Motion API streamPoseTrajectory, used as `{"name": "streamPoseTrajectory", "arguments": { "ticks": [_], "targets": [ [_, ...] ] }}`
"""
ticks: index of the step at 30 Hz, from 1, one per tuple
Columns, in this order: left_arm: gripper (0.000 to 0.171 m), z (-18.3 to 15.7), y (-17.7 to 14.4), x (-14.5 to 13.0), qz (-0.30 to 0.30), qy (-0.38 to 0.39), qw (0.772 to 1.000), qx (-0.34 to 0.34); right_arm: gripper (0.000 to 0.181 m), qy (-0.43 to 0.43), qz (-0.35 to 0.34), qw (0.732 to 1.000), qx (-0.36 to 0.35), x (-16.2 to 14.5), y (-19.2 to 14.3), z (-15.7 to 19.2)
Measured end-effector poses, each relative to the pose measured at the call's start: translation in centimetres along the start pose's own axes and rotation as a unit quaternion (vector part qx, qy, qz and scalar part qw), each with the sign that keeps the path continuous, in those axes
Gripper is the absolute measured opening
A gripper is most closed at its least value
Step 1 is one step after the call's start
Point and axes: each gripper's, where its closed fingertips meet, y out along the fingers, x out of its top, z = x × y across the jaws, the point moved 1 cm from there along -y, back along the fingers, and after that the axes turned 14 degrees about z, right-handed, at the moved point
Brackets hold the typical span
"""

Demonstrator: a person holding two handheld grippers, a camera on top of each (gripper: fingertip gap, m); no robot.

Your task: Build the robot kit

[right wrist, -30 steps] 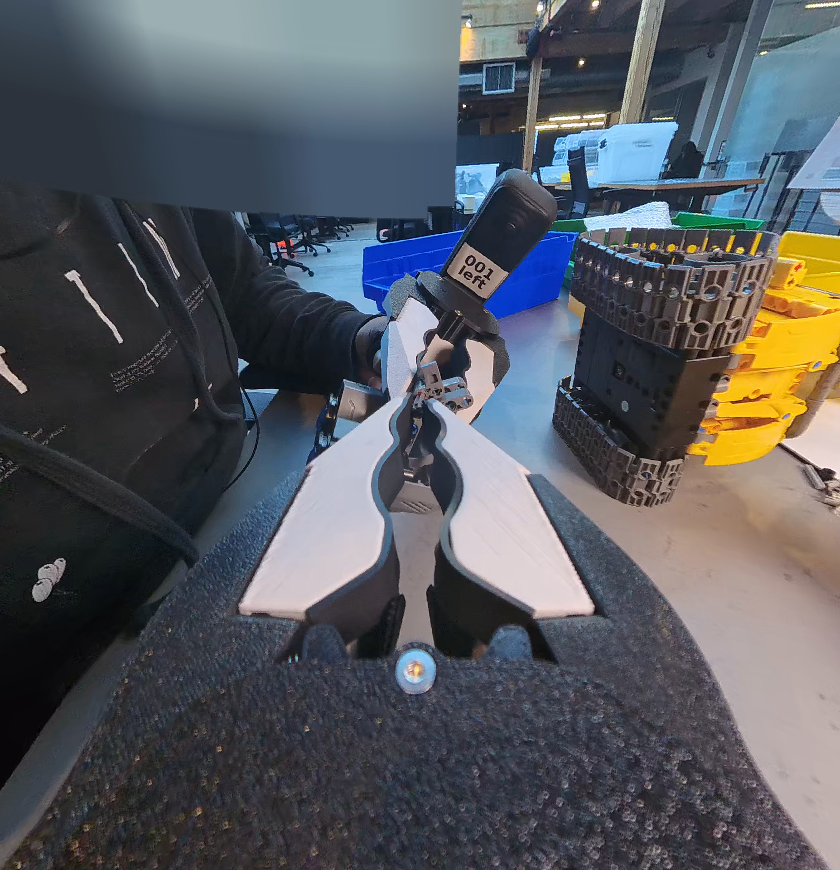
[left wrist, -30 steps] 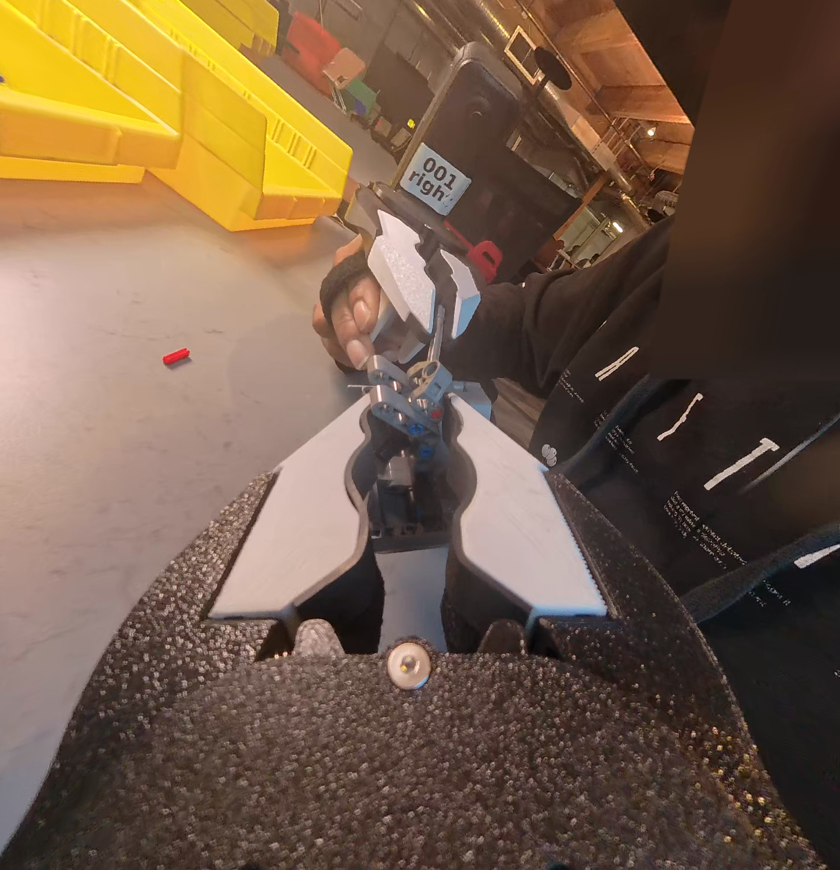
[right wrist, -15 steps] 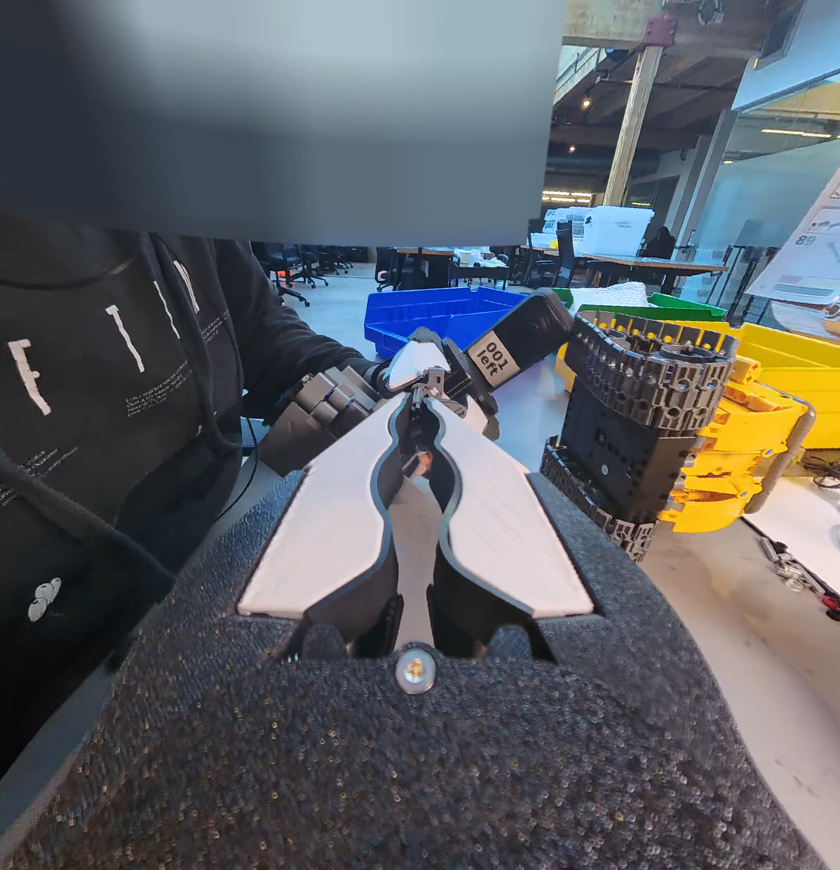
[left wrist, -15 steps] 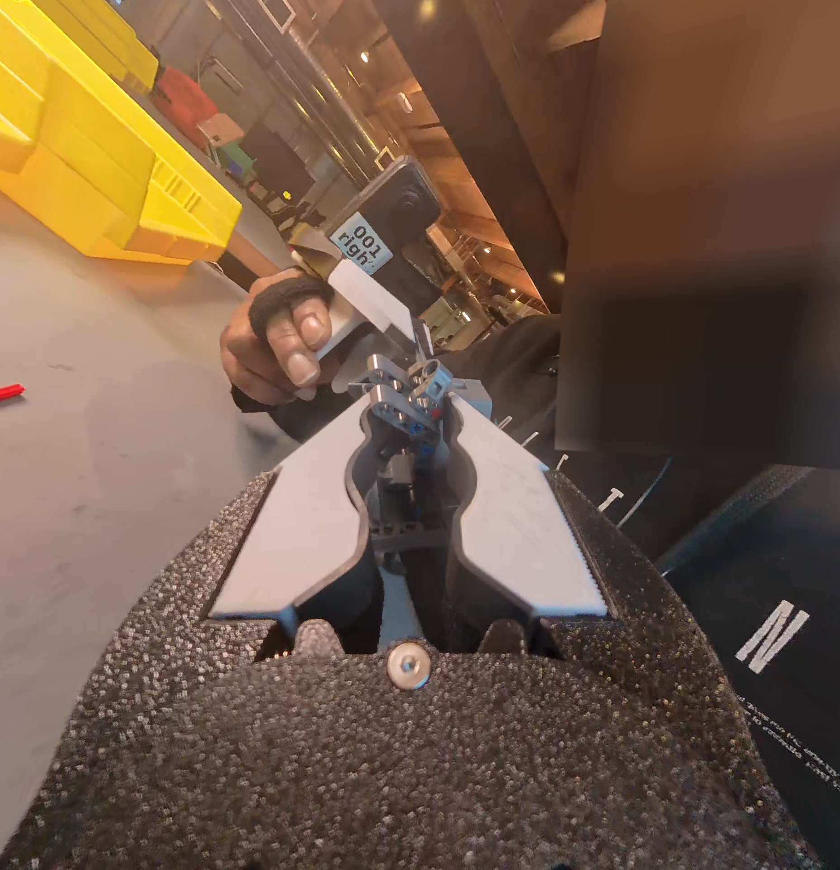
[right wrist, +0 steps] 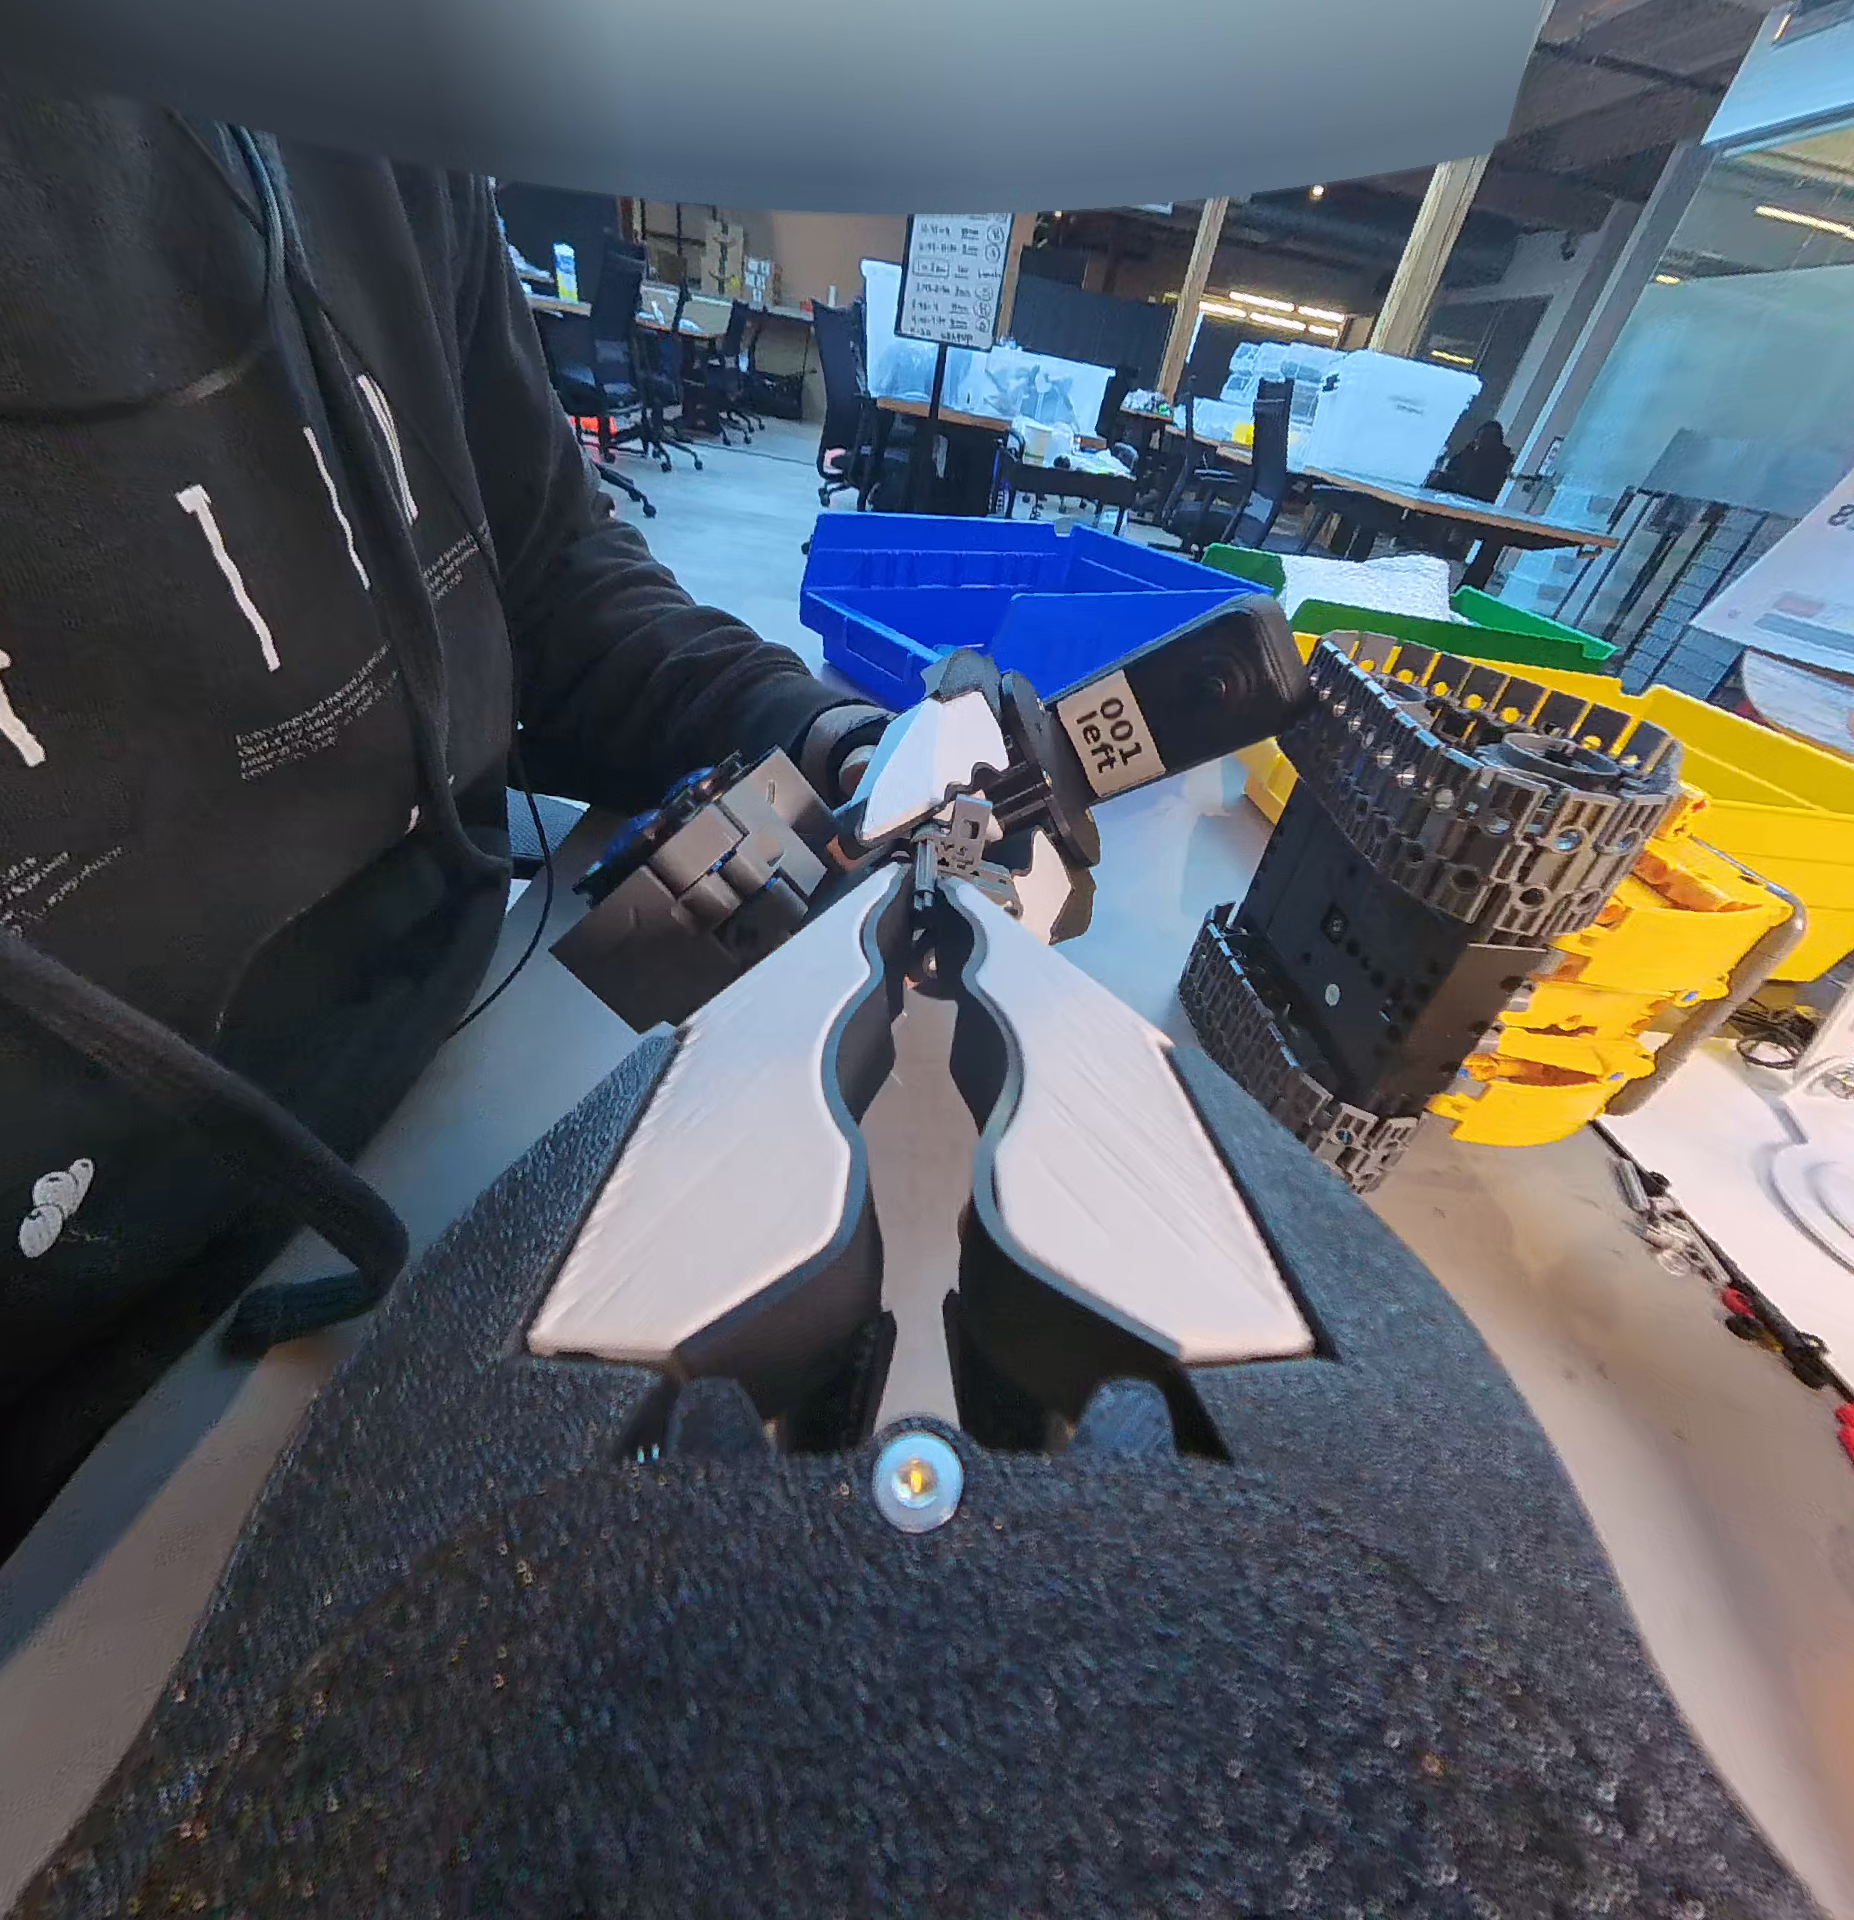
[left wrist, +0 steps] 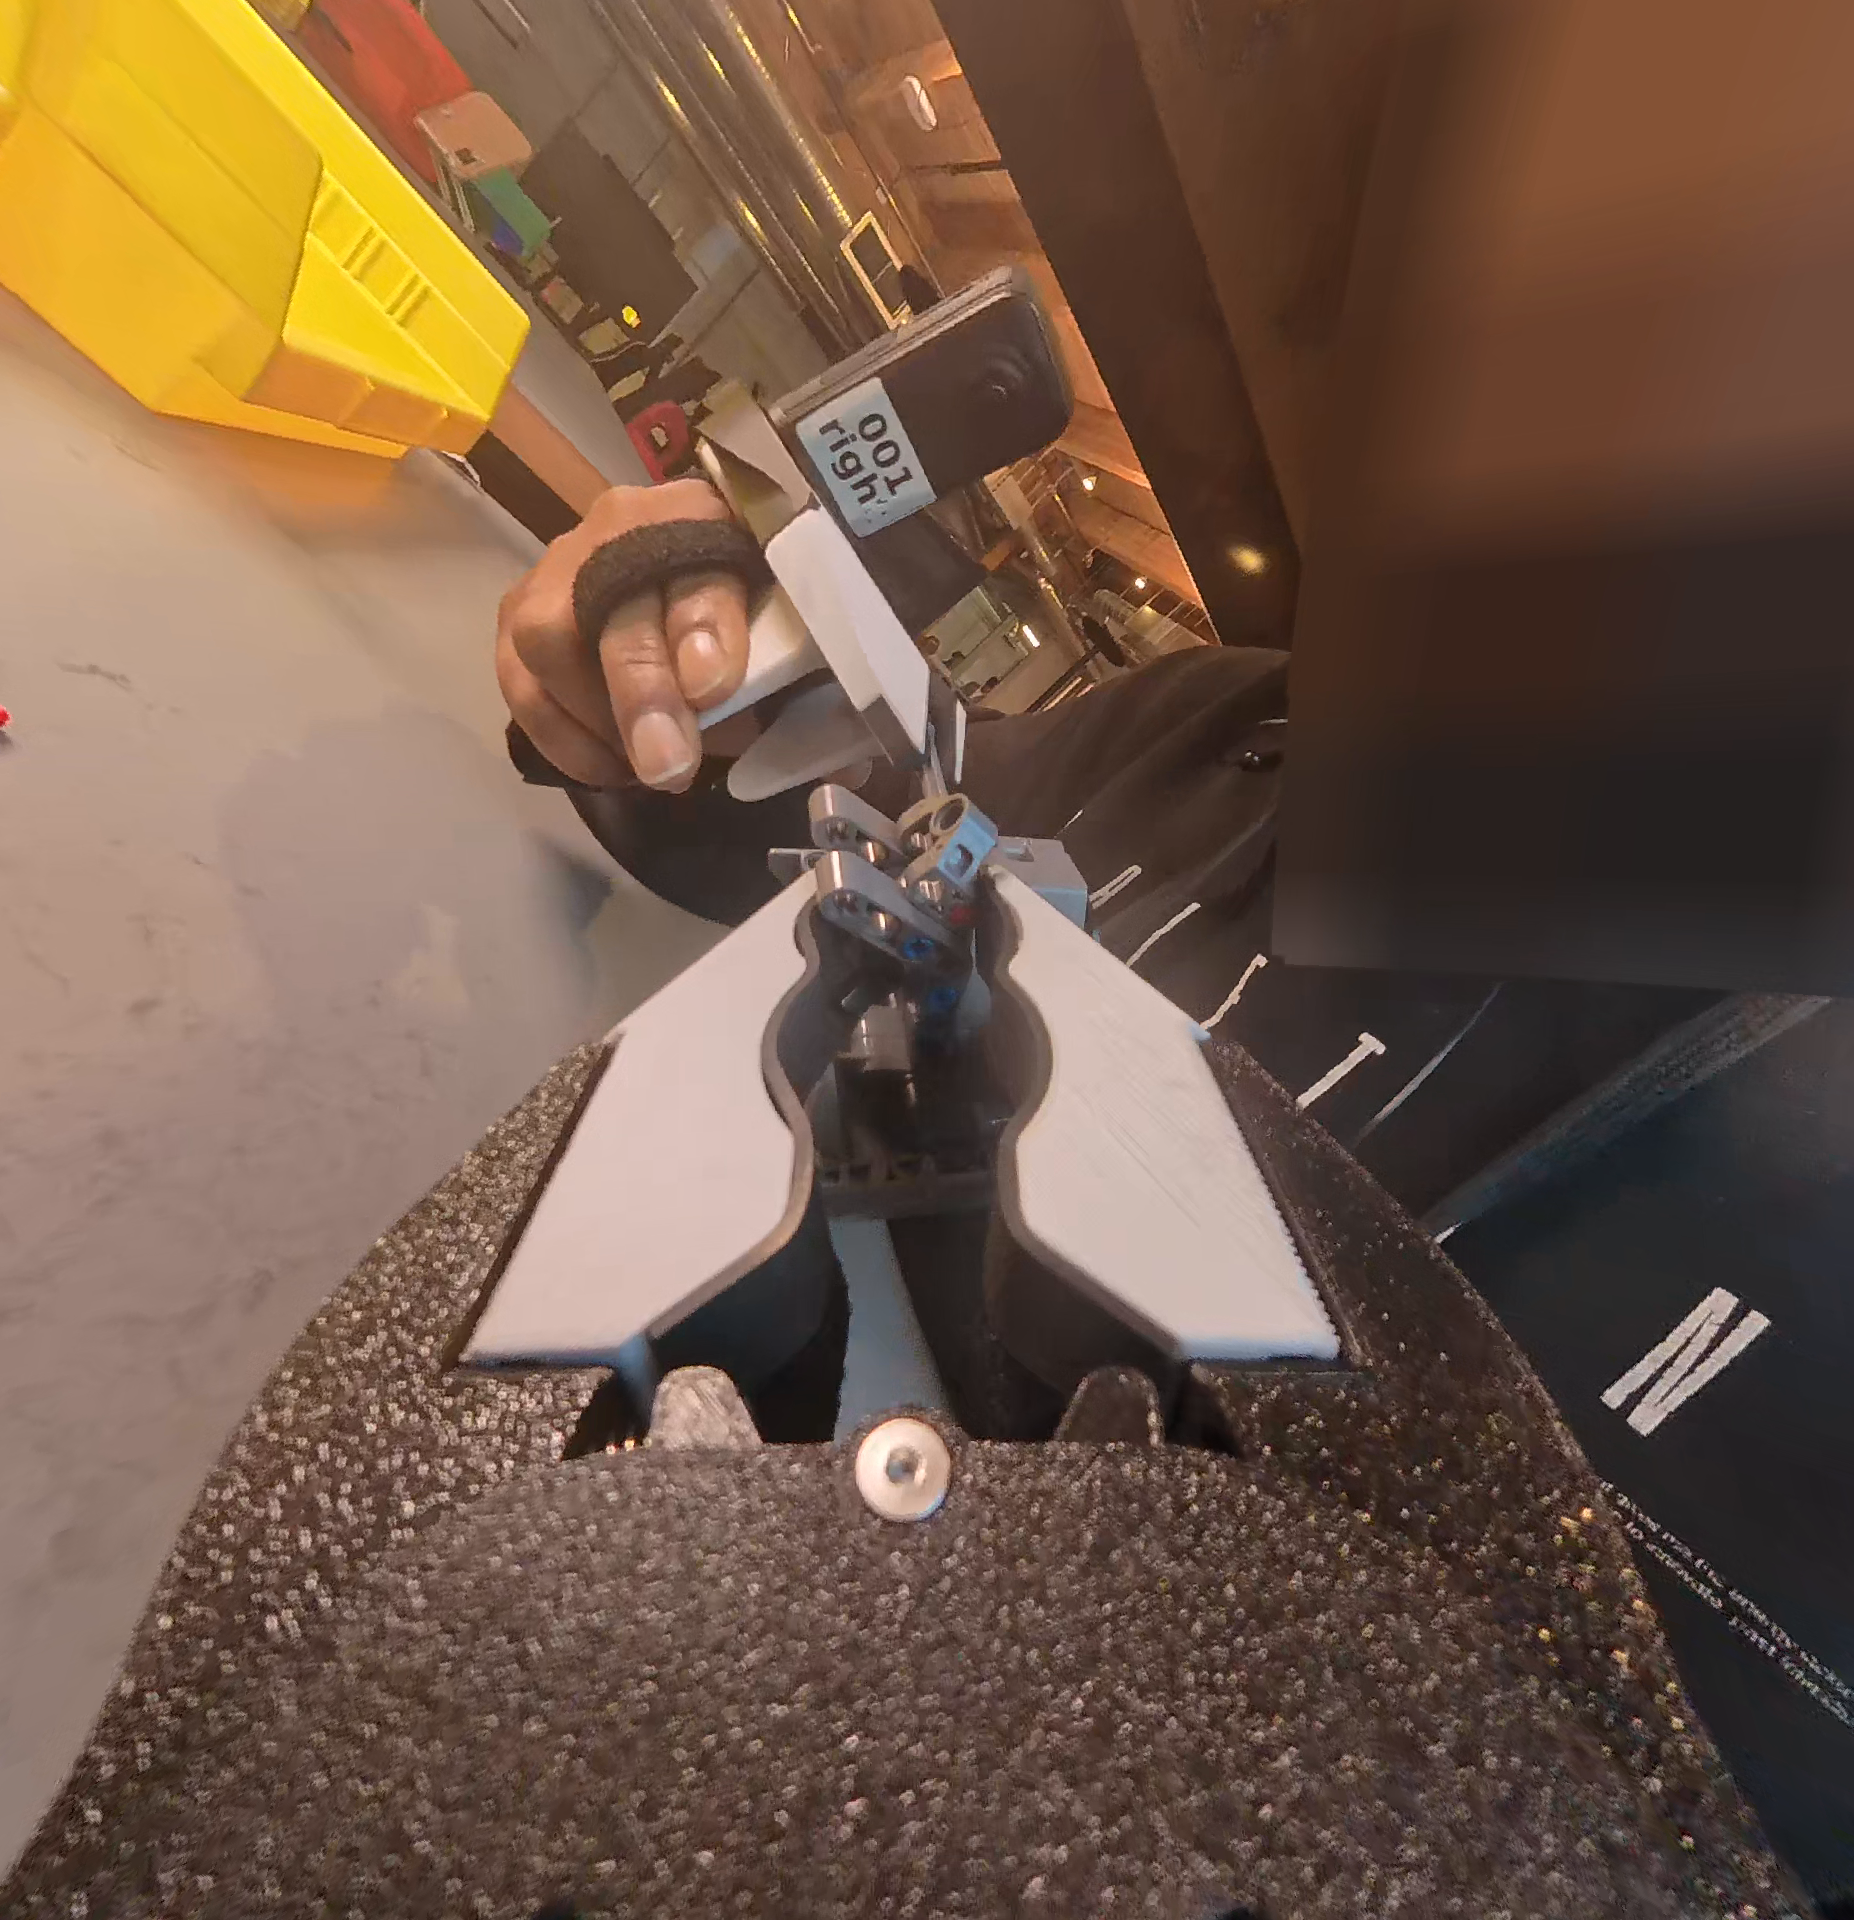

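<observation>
The left gripper (left wrist: 897, 914) is closed on a small grey brick-built assembly (left wrist: 892, 883) of pinned beams with blue and red pins, held clear of the grey tabletop (left wrist: 227, 935). A dark grey block section (right wrist: 694, 894) of the same assembly projects to one side. The right gripper (right wrist: 928, 894) meets the assembly tip to tip; its fingers (right wrist: 1089, 1122) are nearly together on a thin dark part (right wrist: 923, 883), though actual contact appears likely rather than certain.

A grey worktop (right wrist: 1505, 1351) stands in an open workshop with timber posts (right wrist: 1193, 301), black office chairs (right wrist: 632, 353), desks (right wrist: 1422, 499) and ceiling strip lights (right wrist: 1827, 223).
</observation>
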Motion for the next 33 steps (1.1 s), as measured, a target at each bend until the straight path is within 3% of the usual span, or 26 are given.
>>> {"name": "streamPoseTrajectory", "arguments": {
  "ticks": [10, 11, 12, 13, 14, 16, 18, 26, 28, 33],
  "targets": [
    [0.022, 0.0, 0.0, -0.3, 0.000, -0.013, 1.000, -0.009, 0.002, -0.016, 0.022, 1.000, -0.010, -0.6, 0.3, 0.2],
    [0.023, -0.1, 0.0, -0.2, -0.002, -0.013, 1.000, -0.010, 0.002, -0.020, 0.035, 0.999, -0.012, -0.9, 0.5, 0.1],
    [0.022, -0.3, 0.4, -0.3, 0.011, -0.005, 1.000, -0.007, 0.002, -0.042, 0.095, 0.995, 0.008, -2.9, 1.7, 1.0],
    [0.021, -0.1, 1.4, -1.2, 0.057, 0.012, 0.998, 0.022, 0.002, -0.047, 0.113, 0.992, 0.022, -3.9, 2.4, 1.8],
    [0.022, 0.1, 1.6, -1.3, 0.070, 0.023, 0.996, 0.048, 0.001, -0.049, 0.105, 0.993, -0.008, -3.8, 2.2, 1.0],
    [0.024, -0.5, 1.3, 0.0, 0.052, 0.053, 0.995, 0.064, 0.001, -0.047, 0.089, 0.995, -0.020, -2.5, 1.6, 0.0],
    [0.023, -0.3, 1.2, -0.5, 0.081, 0.078, 0.989, 0.099, 0.001, -0.041, 0.096, 0.994, -0.019, -3.1, 2.0, 0.1],
    [0.025, 3.1, -0.7, -2.0, 0.112, 0.048, 0.974, 0.191, 0.003, -0.042, 0.199, 0.977, -0.064, -6.7, 2.1, -2.2],
    [0.026, 4.6, -1.1, -3.0, 0.142, 0.043, 0.959, 0.240, 0.003, -0.045, 0.212, 0.973, -0.074, -7.1, 2.0, -2.5],
    [0.028, 5.5, -1.3, -3.4, 0.161, 0.048, 0.947, 0.276, 0.003, -0.043, 0.216, 0.972, -0.080, -7.4, 2.1, -2.7]
  ]
}}
